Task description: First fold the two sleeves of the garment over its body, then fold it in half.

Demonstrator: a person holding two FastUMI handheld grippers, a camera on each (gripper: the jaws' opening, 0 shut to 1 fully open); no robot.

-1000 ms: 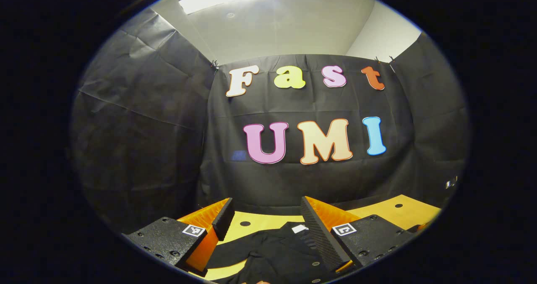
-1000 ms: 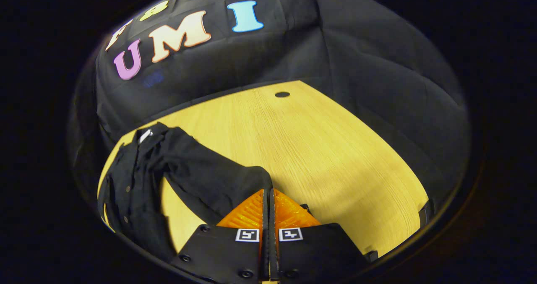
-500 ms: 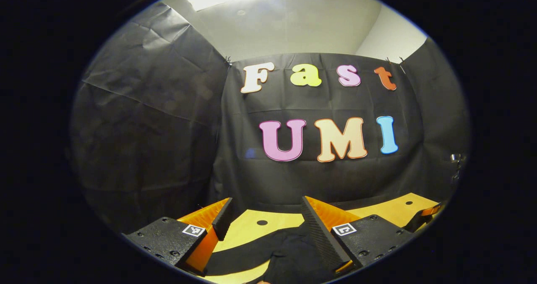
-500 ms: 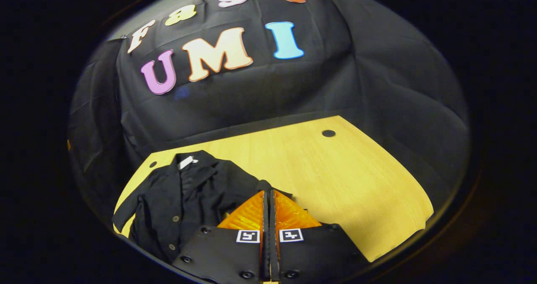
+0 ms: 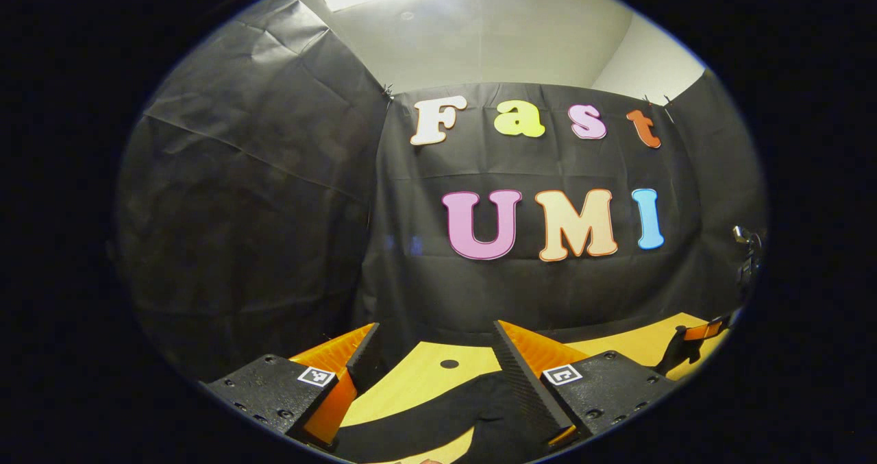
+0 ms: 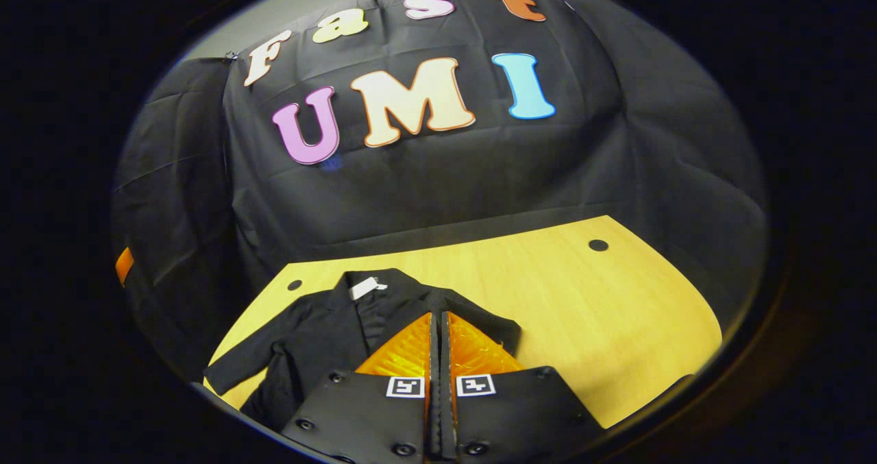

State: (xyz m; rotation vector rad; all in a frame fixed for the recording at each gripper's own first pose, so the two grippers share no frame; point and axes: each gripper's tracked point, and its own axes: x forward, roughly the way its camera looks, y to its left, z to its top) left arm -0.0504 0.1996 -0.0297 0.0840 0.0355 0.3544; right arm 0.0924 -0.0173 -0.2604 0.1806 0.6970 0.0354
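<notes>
The black button-front garment (image 6: 322,330) lies on the yellow wooden table (image 6: 582,306), collar toward the booth wall, a white tag at its neck. One sleeve stretches out toward the table's near left edge. The right gripper (image 6: 439,316) sits over the garment's body with its fingers pressed together; whether cloth is pinched between them cannot be told. The left gripper (image 5: 431,344) hangs wide apart above dark cloth (image 5: 438,412), holding nothing.
</notes>
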